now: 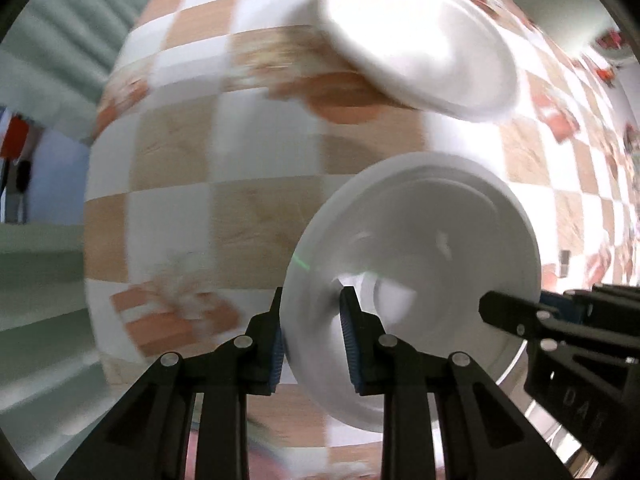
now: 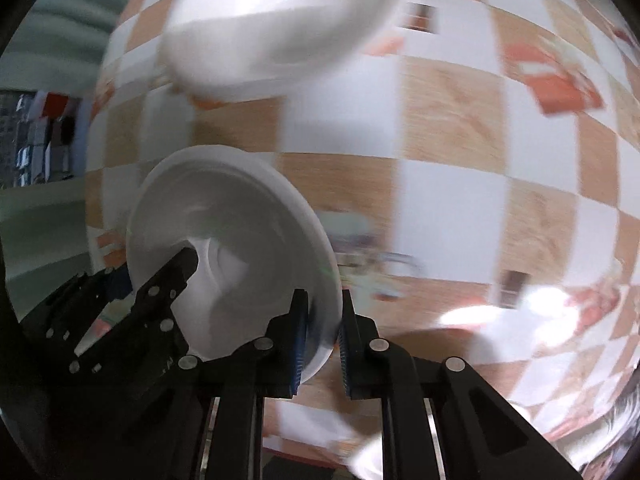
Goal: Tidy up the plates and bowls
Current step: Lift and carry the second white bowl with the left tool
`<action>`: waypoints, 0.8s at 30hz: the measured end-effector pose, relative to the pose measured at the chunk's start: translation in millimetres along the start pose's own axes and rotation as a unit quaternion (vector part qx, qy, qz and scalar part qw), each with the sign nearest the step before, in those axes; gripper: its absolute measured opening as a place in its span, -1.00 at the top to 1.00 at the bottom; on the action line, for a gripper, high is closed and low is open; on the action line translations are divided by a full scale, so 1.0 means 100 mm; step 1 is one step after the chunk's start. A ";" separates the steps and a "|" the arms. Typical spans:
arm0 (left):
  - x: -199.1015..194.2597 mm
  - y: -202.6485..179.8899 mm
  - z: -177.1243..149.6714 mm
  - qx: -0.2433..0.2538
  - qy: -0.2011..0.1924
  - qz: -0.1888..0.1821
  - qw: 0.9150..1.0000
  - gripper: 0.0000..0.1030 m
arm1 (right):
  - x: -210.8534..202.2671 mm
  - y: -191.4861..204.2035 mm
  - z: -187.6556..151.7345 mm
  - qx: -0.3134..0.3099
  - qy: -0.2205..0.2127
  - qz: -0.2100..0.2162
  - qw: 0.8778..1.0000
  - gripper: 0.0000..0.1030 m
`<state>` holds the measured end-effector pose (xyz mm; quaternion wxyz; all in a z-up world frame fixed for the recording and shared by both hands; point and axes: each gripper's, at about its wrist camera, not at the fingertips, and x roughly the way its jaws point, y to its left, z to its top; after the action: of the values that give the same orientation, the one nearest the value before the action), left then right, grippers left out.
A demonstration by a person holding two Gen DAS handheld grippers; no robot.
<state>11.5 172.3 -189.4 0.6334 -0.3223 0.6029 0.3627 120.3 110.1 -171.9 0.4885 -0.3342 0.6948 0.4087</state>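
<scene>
Both grippers hold one white bowl (image 1: 420, 248) above a checkered tablecloth. My left gripper (image 1: 312, 328) is shut on the bowl's left rim. My right gripper (image 2: 322, 332) is shut on the opposite rim of the same bowl (image 2: 224, 232). The right gripper's finger reaches in at the right of the left wrist view (image 1: 516, 316); the left gripper shows at the lower left of the right wrist view (image 2: 160, 292). A white plate (image 1: 420, 36) lies on the table farther away, also seen in the right wrist view (image 2: 280, 20). Both views are motion-blurred.
The table (image 1: 248, 216) has a brown and white checkered cloth with red picture squares. Another white dish (image 2: 516, 312) lies blurred at the right of the right wrist view. Pale green curtains (image 1: 52, 80) hang beyond the table's left edge.
</scene>
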 end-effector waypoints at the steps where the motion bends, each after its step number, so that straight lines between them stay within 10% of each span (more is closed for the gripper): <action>1: 0.00 -0.08 0.02 0.004 -0.001 0.000 1.000 0.46 | -0.02 -0.06 0.03 0.004 0.000 -0.001 1.000 0.70; 24: -0.71 -0.65 -0.16 0.020 -0.042 0.009 0.999 0.50 | -0.45 -0.63 -0.07 0.039 -0.030 0.020 0.999 0.69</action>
<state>57.4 119.3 -121.1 0.6613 -0.2883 0.5859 0.3691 185.4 79.3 -143.3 0.5139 -0.2884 0.7014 0.4008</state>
